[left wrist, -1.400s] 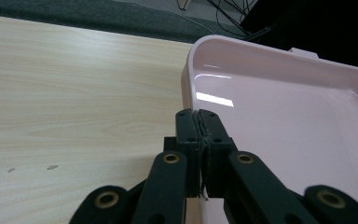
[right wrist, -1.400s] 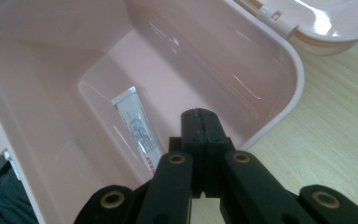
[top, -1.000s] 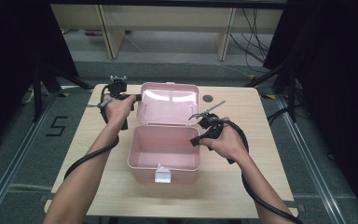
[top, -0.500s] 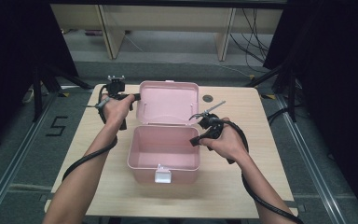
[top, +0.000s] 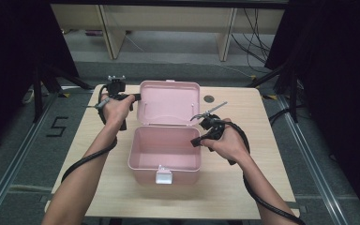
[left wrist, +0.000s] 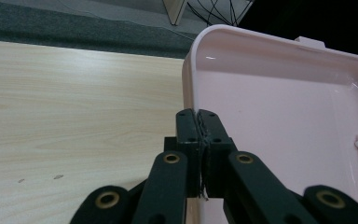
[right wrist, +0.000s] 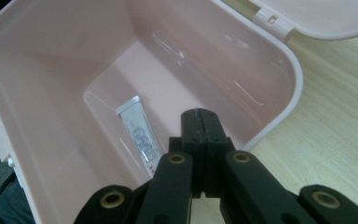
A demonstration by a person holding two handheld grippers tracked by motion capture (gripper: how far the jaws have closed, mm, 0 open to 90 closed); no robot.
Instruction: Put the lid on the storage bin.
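Note:
An open pink box (top: 164, 165) stands mid-table with its lid (top: 168, 101) tilted back. My left gripper (top: 135, 97) is at the lid's left edge; in the left gripper view its jaws (left wrist: 198, 115) are shut on that edge of the lid (left wrist: 279, 98). My right gripper (top: 195, 141) hovers at the box's right rim, shut with nothing in it. In the right gripper view its tips (right wrist: 200, 113) point into the box (right wrist: 51, 60), where a white tube (right wrist: 137, 135) lies on the bottom.
A white latch (top: 163, 176) sits on the box's front wall. A dark round hole (top: 209, 99) marks the wooden table (top: 262, 140) behind the right hand. Cables trail from both grippers off the table's front edge.

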